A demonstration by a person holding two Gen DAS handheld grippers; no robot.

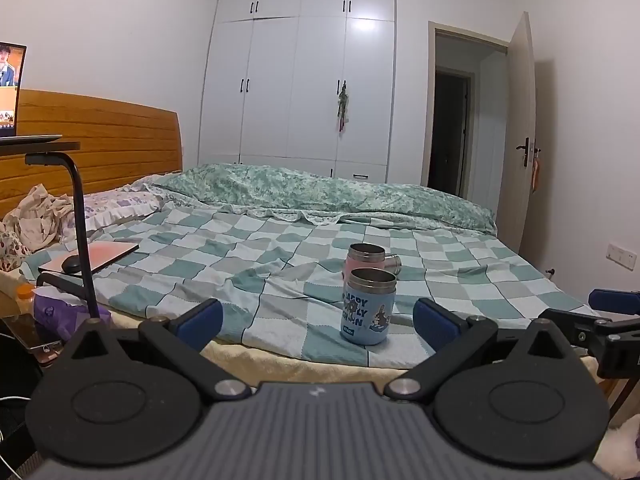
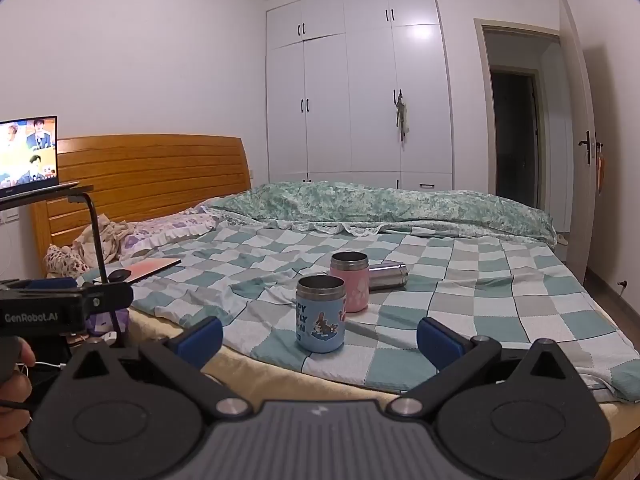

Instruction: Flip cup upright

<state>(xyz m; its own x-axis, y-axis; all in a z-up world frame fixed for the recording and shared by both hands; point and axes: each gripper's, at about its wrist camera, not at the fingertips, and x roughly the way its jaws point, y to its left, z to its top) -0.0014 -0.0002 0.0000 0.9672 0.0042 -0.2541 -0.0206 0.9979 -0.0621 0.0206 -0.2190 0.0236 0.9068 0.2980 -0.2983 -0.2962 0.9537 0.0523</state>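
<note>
Right wrist view is showing the plain steel cylindrical cup [image 2: 387, 276] lying sideways at two o'clock behind the pink steel-rimmed cup [image 2: 349, 287]. Both the right gripper [image 2: 319, 341] and left gripper [image 1: 318, 321] are hanging wide-jawed, holding nothing; I'd be reaching past the upright blue cartoon-printed cup [image 2: 320, 313], gripping mid-body.

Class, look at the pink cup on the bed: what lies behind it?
Behind the pink cup a steel cup lies on its side on the checked bedspread. Its mouth end is hidden by the pink cup.

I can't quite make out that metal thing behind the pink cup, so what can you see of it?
The steel cup is plain, silvery and cylindrical, seemingly brushed metal, with no sleeve or print. It lies on its side on the checked bedspread, lengthwise to the right, behind the upright pink cup, which hides its left end. Whether the two touch is unclear. Its visible right end narrows slightly. No gripper is near it.
</note>
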